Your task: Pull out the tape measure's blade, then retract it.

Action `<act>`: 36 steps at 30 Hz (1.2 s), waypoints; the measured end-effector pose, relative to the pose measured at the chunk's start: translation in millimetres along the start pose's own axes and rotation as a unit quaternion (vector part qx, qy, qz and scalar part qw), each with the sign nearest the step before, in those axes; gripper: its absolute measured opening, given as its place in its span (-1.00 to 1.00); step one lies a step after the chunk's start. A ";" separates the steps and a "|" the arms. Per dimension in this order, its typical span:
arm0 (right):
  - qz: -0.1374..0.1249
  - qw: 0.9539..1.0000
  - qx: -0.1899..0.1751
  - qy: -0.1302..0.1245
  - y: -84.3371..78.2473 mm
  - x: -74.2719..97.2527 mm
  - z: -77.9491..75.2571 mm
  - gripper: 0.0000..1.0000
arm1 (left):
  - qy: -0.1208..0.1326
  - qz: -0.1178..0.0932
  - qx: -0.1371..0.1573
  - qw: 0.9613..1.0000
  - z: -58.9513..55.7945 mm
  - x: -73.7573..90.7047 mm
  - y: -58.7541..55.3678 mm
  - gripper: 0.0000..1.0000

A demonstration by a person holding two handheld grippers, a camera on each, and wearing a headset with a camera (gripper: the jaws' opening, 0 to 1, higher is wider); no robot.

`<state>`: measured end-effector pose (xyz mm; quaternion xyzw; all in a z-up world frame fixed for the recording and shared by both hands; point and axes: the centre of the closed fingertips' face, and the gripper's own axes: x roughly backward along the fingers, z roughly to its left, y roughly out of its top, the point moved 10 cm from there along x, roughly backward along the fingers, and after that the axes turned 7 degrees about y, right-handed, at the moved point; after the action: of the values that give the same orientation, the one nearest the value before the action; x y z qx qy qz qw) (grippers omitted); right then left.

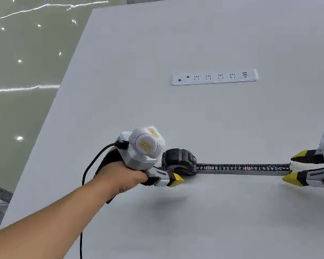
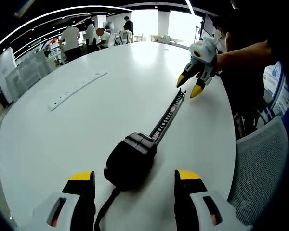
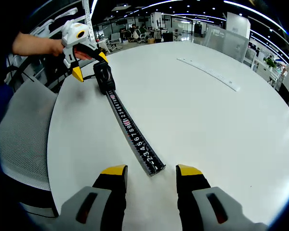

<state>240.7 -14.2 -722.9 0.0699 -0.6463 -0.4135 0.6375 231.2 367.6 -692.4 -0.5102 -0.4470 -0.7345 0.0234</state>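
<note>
Find the left gripper (image 2: 135, 175) wide open, with the case (image 2: 131, 161) just ahead between its jaws and apparently not pinched. Find the right gripper (image 1: 295, 168) open too and holding nothing, with the blade (image 3: 131, 132) run out flat on the table (image 1: 205, 124) and its hook (image 3: 154, 168) just ahead, in the gap between the jaws.

Judge the pull-out as done or nearly so, and the retract as the step to set up. Close the left jaws on the case's flanks first, firmly enough to stop it skating toward the right gripper. Pinch the hook end flat, not edgewise, to avoid kinking the strip. Walk the right gripper toward the left one at an even pace, in line with the blade, rather than letting go and risking a whip. Check for a lock on the case; cannot tell its position from here.

Read pale numerals along the dark blade, about 2 to 5 nearest the right gripper, then 7 to 9 farther toward the case. Make out no brand on the case, and no legible print on the power strip (image 1: 215, 77) well beyond the blade.
</note>
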 end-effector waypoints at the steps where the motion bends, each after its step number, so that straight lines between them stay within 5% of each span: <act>1: -0.006 1.000 -0.004 -0.003 0.2 1.5 2.1 -0.24 | 0.005 -0.002 0.008 1.000 -1.3 2.1 -0.2 0.30; 15: -0.049 0.997 -0.050 -0.032 1.9 22.8 30.1 0.07 | 0.034 -0.019 0.067 0.997 -19.3 28.7 -3.9 0.48; 36: -0.098 0.988 -0.097 -0.068 2.2 59.5 88.3 0.44 | 0.074 -0.030 0.118 0.990 -55.6 78.6 -23.4 0.69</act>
<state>153.2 -10.2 -662.3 0.0417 -0.6351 -0.5384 0.5522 141.6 377.0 -651.2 -0.4345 -0.5427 -0.7126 0.0939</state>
